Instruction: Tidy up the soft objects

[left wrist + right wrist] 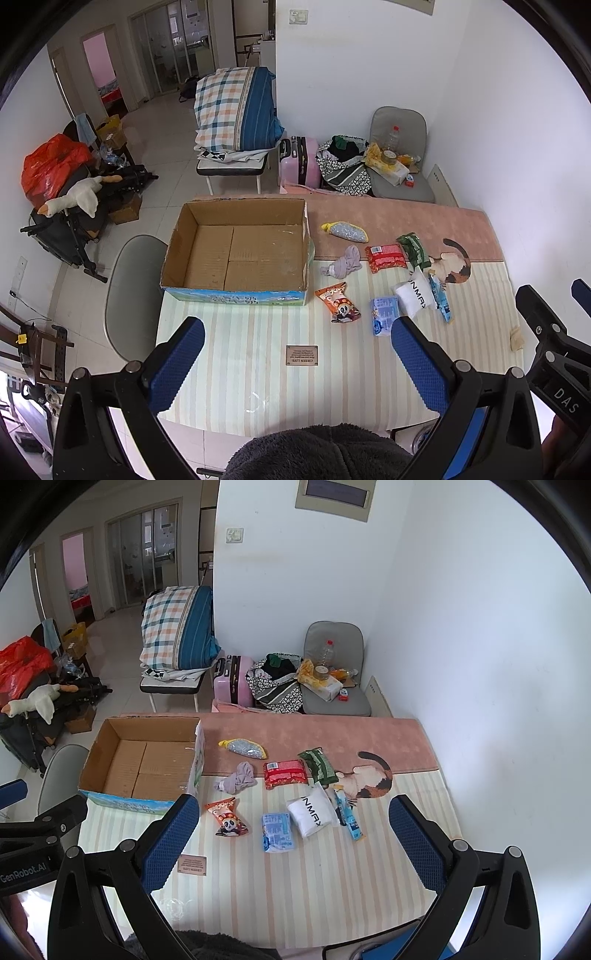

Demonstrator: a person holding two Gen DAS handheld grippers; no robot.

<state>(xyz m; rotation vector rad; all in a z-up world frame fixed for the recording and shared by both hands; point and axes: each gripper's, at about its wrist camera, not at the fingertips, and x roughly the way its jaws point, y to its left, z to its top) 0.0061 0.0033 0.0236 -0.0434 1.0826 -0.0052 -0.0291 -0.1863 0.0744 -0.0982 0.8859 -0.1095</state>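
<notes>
An empty open cardboard box (236, 254) (144, 764) stands on the table's left. To its right lie several soft items: a lilac cloth (343, 264) (238, 778), a yellow-ended glitter pouch (347, 231) (245, 748), a red packet (386, 257) (284, 773), a green packet (415, 249) (319, 768), an orange panda snack (340, 302) (227, 818), a blue tissue pack (384, 315) (277, 832), a white folded cloth (415, 297) (312, 816) and a blue tube (349, 818). My left gripper (297, 338) and right gripper (293, 814) are open and empty, above the near table.
The table carries a striped mat (280, 384) with a pink band and cat print (369, 779). A grey chair (133, 291) stands left of the table. Behind it are a chair with bedding (236, 110), a pink suitcase (299, 162) and a cluttered grey chair (402, 162).
</notes>
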